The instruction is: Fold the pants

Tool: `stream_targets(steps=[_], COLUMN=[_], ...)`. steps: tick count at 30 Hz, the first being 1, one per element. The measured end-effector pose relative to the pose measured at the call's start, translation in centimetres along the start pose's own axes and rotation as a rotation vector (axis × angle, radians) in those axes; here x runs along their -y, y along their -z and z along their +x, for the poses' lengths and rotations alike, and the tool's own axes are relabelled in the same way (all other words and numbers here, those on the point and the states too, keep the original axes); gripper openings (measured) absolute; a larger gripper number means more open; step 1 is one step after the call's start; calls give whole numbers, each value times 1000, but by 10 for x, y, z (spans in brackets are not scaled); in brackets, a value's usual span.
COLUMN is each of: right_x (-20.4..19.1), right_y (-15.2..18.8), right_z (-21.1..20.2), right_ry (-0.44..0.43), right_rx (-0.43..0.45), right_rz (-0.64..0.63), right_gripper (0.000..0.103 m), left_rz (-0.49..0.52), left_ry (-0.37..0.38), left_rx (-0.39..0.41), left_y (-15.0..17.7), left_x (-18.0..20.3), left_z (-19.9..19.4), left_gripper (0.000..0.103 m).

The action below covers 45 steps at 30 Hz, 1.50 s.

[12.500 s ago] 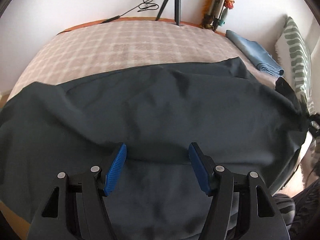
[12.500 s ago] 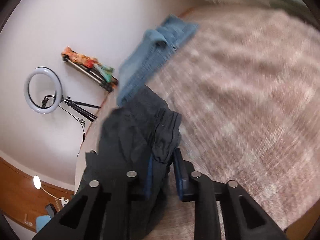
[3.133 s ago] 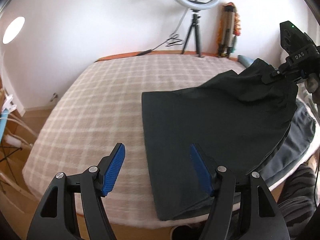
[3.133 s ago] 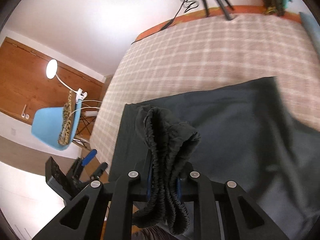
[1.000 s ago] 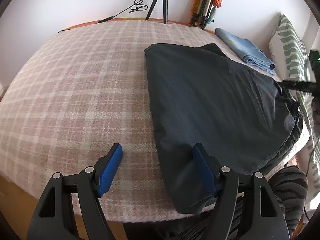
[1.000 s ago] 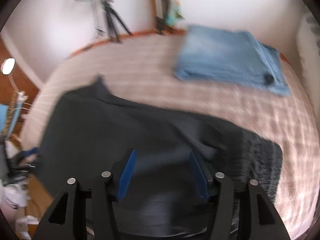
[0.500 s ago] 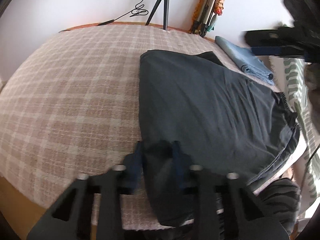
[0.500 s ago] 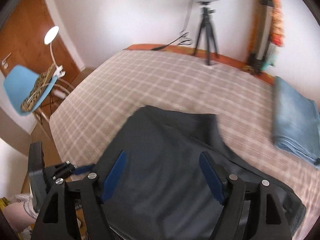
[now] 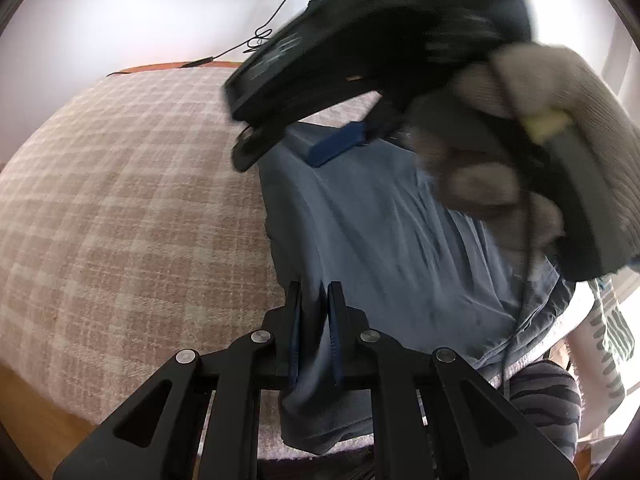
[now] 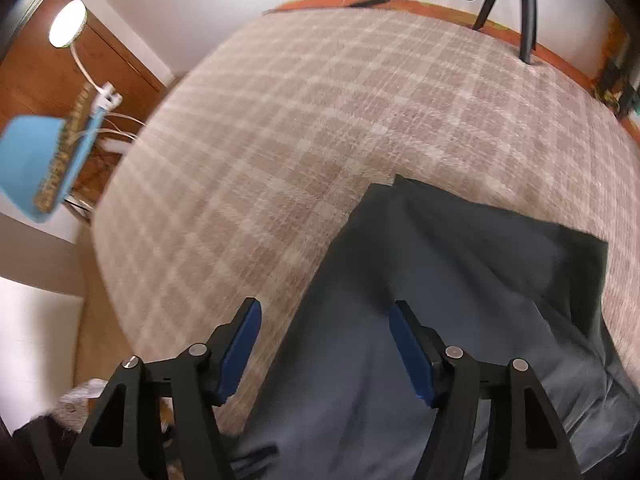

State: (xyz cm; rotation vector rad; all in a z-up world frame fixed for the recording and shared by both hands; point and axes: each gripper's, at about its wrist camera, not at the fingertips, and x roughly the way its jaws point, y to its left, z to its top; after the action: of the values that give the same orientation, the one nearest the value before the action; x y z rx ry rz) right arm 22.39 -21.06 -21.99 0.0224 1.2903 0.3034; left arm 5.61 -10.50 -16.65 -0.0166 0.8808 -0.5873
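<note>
Left wrist view looks down past the left claw (image 9: 313,334), whose blue pads have just been closing and now stand nearly together, with the near edge of the pants (image 9: 384,240) pinched between them. From that claw the dark pants spread away and to the right across the checked bed (image 9: 128,208). Their left fold edge runs straight out ahead of the pads, and their near corner hangs over the bed edge just below them. Above and beyond it, the right claw (image 9: 338,146) crosses the view, blurred, carried by a hand (image 9: 532,152) in a pale knitted glove.

Right wrist view shows that right claw (image 10: 326,354) with its pads standing well apart and nothing between them. Its jaws have narrowed a little just now. The left fold edge of the pants (image 10: 440,280) runs between its pads, and the far corner lies ahead of it. Whether the pads touch the cloth cannot be told.

The fabric looks thin, light and limp. It lies in soft ripples and will sag wherever it is not supported, so the layers are likely to slide apart if only the top one is caught. A fair hold for the right claw is probably the same fold edge, further out, taking all layers at once.
</note>
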Motion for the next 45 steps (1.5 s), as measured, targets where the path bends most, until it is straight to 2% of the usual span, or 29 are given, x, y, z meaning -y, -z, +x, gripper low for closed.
stream_targets(steps=[5, 8, 9, 10, 11, 13, 15, 17, 18, 19, 21, 23, 27, 33, 38, 45], right_x=[-13, -18, -20, -20, -18, -14, -9, -6, -3, 0, 6, 13, 35, 72, 106, 164], right_y=[-12, -14, -14, -14, -13, -12, -9, -5, -3, -2, 2, 6, 13, 27, 42, 67], right_z=[24, 30, 31, 30, 29, 26, 21, 15, 11, 7, -1, -11, -39, -89, -127, -170], right_ry=[101, 167, 181, 186, 179, 150, 127, 103, 92, 81, 64, 42, -16, -109, -152, -158], right_rx=[-64, -73, -76, -75, -74, -68, -54, -27, -17, -5, 17, 37, 91, 187, 267, 352], right_rz=[-24, -52, -58, -61, -56, -36, -19, -1, 7, 15, 29, 41, 77, 157, 213, 299], right_gripper=[57, 40, 32, 24, 22, 12, 7, 4, 3, 2, 1, 1, 0, 0, 0, 0], left_rz=[9, 8, 7, 3, -7, -34, -53, -50, -46, -45, -56, -52, -17, 79, 146, 235], left_ry=[3, 17, 14, 13, 16, 7, 11, 7, 9, 14, 38, 50, 89, 165, 230, 300], left_rx=[-5, -15, -15, -13, -19, -30, -38, -36, -41, -43, -66, -52, -12, 30, 27, -2], left_y=[0, 1, 2, 2, 3, 5, 8, 10, 9, 9, 6, 6, -3, -28, -44, -56], left_x=[0, -2, -4, -5, -8, -15, -21, -20, -20, -20, -19, -7, 10, 54, 92, 150], left_z=[1, 0, -1, -2, -2, -3, -1, -2, -2, -2, 0, -2, -18, -39, -40, -21], left_gripper=[11, 11, 12, 16, 21, 67, 67, 65, 59, 35, 11, 7, 5, 4, 4, 4])
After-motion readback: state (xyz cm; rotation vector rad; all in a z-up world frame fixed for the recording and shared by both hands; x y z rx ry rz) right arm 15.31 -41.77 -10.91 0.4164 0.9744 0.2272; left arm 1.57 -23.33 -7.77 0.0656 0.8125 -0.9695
